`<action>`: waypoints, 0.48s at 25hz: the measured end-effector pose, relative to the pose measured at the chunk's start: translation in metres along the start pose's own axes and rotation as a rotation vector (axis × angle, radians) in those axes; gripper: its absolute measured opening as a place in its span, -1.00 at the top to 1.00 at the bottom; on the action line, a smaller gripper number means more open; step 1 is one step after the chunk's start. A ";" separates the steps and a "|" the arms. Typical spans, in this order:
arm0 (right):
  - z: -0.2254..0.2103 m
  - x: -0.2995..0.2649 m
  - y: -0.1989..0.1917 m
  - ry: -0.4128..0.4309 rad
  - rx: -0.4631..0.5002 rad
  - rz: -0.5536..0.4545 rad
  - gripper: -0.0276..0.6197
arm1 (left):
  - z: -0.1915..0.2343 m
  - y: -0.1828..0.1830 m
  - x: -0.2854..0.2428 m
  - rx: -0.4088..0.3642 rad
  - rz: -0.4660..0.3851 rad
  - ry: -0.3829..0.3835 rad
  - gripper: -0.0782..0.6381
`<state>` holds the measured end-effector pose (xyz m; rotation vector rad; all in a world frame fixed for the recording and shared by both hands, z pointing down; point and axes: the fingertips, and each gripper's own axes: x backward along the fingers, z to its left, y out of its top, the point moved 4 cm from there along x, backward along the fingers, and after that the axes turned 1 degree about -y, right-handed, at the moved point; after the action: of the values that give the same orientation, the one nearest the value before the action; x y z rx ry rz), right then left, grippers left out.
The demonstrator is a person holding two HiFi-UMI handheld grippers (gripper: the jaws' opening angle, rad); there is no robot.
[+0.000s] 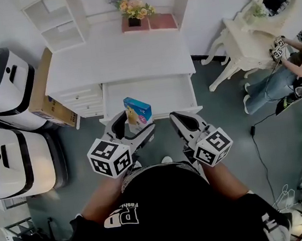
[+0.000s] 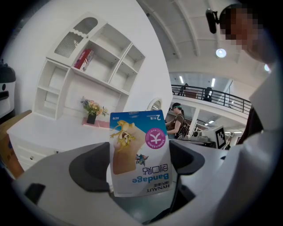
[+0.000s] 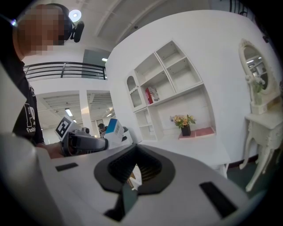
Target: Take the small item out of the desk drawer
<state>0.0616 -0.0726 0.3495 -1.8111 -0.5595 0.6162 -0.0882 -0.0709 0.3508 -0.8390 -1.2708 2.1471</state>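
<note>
A small blue-and-tan bandage box [image 1: 138, 112] is pinched upright in my left gripper [image 1: 135, 126], just above the front edge of the open white desk drawer [image 1: 180, 94]. The left gripper view has the box [image 2: 140, 152] upside down between the jaws of the left gripper [image 2: 140, 170]. My right gripper [image 1: 179, 120] hovers beside it at the drawer's front right, jaws together and holding nothing. In the right gripper view the right gripper [image 3: 132, 178] is shut, and the box [image 3: 113, 129] shows off to the left. What I can see of the drawer's inside is bare.
The white desk [image 1: 120, 55] carries a flower pot [image 1: 133, 8] at its back. A cardboard box [image 1: 46, 98] and two white machines [image 1: 4, 92] stand to the left. At the right are a white dressing table [image 1: 250, 32], a seated person [image 1: 283, 77] and floor cables [image 1: 259, 147].
</note>
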 end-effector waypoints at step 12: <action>0.001 0.000 -0.003 0.001 0.002 0.011 0.90 | 0.001 0.000 -0.001 -0.002 0.002 0.001 -0.38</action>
<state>0.0603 -0.0712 0.3524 -1.8131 -0.5488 0.6231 -0.0888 -0.0718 0.3518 -0.8423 -1.2720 2.1468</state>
